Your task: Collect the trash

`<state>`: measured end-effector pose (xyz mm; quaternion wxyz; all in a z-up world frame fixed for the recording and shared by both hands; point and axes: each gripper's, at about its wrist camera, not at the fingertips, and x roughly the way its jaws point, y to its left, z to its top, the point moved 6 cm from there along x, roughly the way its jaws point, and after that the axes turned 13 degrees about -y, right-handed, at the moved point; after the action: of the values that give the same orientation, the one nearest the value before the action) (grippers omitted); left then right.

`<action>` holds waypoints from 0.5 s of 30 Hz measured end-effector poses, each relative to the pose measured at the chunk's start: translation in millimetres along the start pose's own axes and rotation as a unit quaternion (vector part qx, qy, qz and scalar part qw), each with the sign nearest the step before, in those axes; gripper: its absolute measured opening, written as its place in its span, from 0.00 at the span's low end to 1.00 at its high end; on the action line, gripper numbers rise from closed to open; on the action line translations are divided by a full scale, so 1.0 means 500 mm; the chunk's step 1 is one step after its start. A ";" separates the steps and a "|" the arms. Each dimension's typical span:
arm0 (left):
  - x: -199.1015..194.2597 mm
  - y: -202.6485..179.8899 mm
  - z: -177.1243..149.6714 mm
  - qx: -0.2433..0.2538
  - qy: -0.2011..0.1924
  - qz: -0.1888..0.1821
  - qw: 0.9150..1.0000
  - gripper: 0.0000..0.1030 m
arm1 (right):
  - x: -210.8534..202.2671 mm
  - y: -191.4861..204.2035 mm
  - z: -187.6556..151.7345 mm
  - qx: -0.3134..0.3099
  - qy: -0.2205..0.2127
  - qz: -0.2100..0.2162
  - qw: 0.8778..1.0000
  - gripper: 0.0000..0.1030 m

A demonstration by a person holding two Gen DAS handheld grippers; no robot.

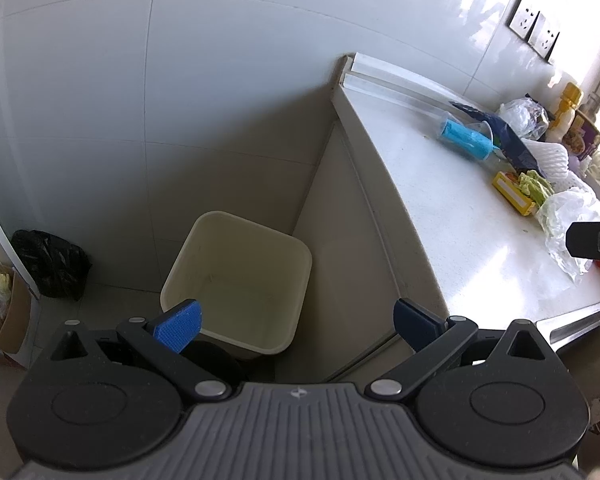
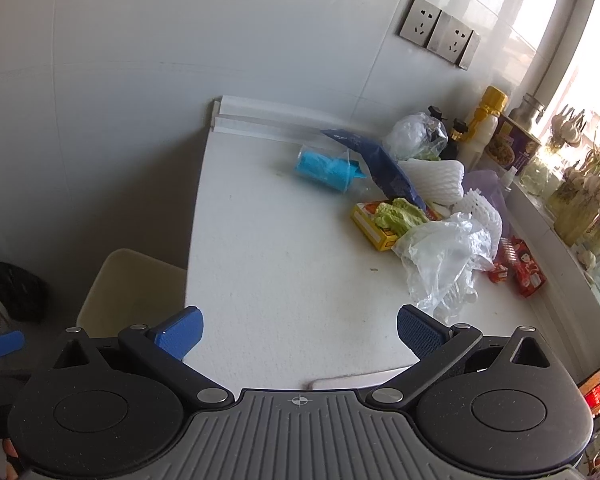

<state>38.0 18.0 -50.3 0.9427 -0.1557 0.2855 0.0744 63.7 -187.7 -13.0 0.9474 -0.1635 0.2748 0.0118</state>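
A cream waste bin (image 1: 236, 280) stands on the floor beside the white counter (image 1: 440, 216); it looks empty. My left gripper (image 1: 296, 326) is open and empty above the bin. My right gripper (image 2: 300, 334) is open and empty above the counter's near part (image 2: 284, 264). Trash lies at the counter's right: a clear plastic bag (image 2: 444, 256), a yellow box (image 2: 374, 226) with green leaves (image 2: 400, 212), a blue item in clear wrap (image 2: 326, 168), a dark blue packet (image 2: 384, 168), white foam nets (image 2: 436, 176) and red packets (image 2: 520, 268). The bin's rim (image 2: 128, 292) shows at lower left.
A black bag (image 1: 52, 262) sits on the floor by the wall. Bottles (image 2: 482, 128), a tin and jars of garlic stand along the window sill. Wall sockets (image 2: 440, 32) are above the counter. A sink edge (image 1: 580, 324) lies at the counter's near right.
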 end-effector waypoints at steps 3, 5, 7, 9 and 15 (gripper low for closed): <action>0.003 -0.002 -0.002 0.000 0.003 -0.001 1.000 0.99 | 0.002 -0.002 -0.001 -0.001 0.003 -0.001 1.000 1.00; 0.005 -0.001 -0.003 0.000 0.003 -0.001 1.000 0.99 | 0.006 -0.004 -0.004 -0.001 0.005 -0.001 1.000 1.00; 0.009 0.000 -0.002 -0.001 0.006 -0.001 1.000 0.99 | 0.012 -0.007 -0.005 0.000 0.008 -0.004 1.000 1.00; 0.011 0.001 -0.001 -0.001 0.009 -0.003 1.000 0.99 | 0.019 -0.009 -0.007 0.002 0.012 -0.005 1.000 1.00; 0.020 0.000 0.009 -0.003 0.013 -0.004 1.000 0.99 | 0.044 -0.016 -0.017 0.010 0.025 -0.004 1.000 1.00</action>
<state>48.2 20.1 -52.4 0.9387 -0.1605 0.2970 0.0692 78.7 -199.4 -28.7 0.9418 -0.1551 0.2982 0.0007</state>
